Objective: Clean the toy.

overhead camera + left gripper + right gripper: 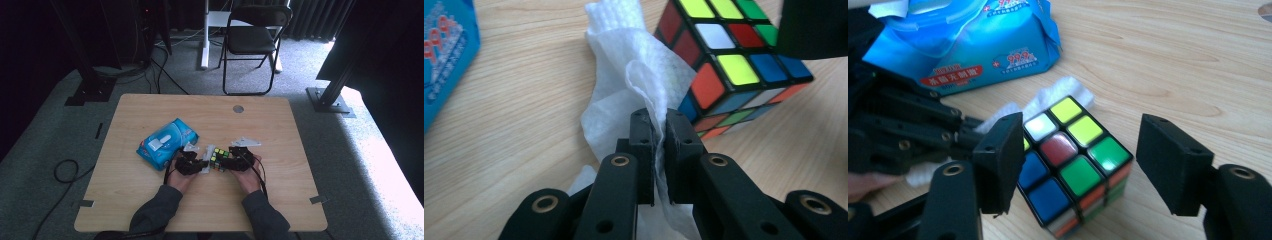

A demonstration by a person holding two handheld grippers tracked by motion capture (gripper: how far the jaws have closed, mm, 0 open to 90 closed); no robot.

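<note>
Near the front of the pale wooden table [150, 210], your left gripper [659, 135] is clenched on a crumpled white wet wipe [624, 95], touching the multicoloured plastic puzzle cube [1073, 160]; your right gripper [1080, 165] stands released, jaws apart around that cube, beside the blue wipes pack [167, 142].

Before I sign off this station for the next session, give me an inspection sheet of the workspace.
Surface: wooden table, round hole at far edge.
Job's things: puzzle cube on table; white wipe beside it.
Clutter: blue wipes pack.
Grippers: left gripper shut on white wipe; right gripper open, jaws either side of cube.
Cables: black cable on floor, left.
Surroundings: folding chair, grey carpet, dark curtains.
</note>
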